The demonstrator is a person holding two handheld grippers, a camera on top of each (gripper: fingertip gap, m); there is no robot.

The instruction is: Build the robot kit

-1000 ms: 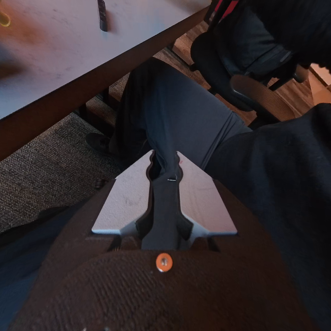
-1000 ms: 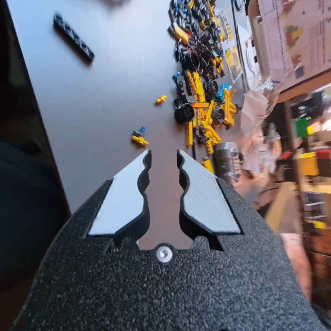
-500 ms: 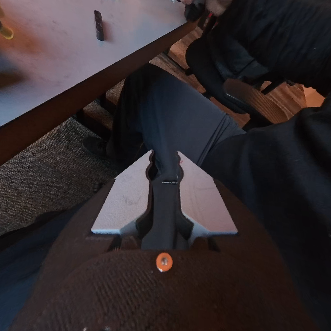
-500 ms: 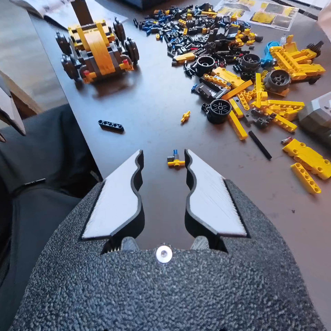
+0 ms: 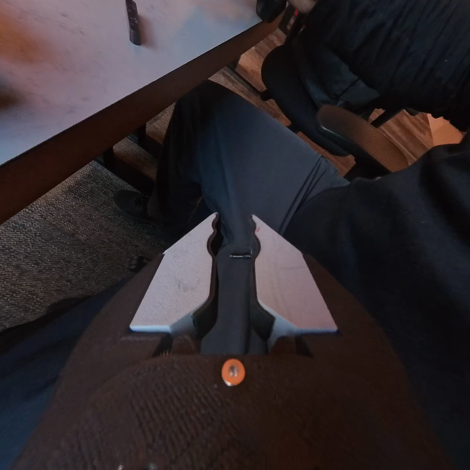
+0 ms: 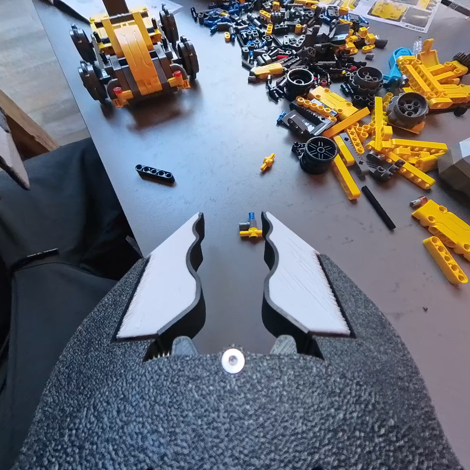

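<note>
My right gripper (image 6: 232, 216) is open and empty, held over the dark table (image 6: 229, 132) near its front edge. A small yellow, grey and blue connector piece (image 6: 250, 227) lies on the table between its fingertips, close to the right finger. A black five-hole beam (image 6: 155, 173) lies to the left of it; it also shows in the left wrist view (image 5: 133, 24). My left gripper (image 5: 235, 218) is off the table, narrowly open and empty, pointing down at a person's grey trouser leg (image 5: 241, 152). Its finger shows at the left edge of the right wrist view (image 6: 10, 157).
A yellow and black toy vehicle (image 6: 134, 56) stands at the back left. A heap of yellow, black and blue building parts (image 6: 343, 76) with loose wheels (image 6: 319, 153) fills the right. A yellow pin (image 6: 267, 161) lies alone. An office chair (image 5: 356, 134) and carpet (image 5: 63, 241) are below. Left tips to right tips: about 25 centimetres. From the right gripper's tips to the yellow pin (image 6: 267, 161) is close to 7 centimetres.
The right wrist view has swung from a tilted, blurred look to a level one over the table, and the right jaws have opened wider. The left gripper has barely shifted.
</note>
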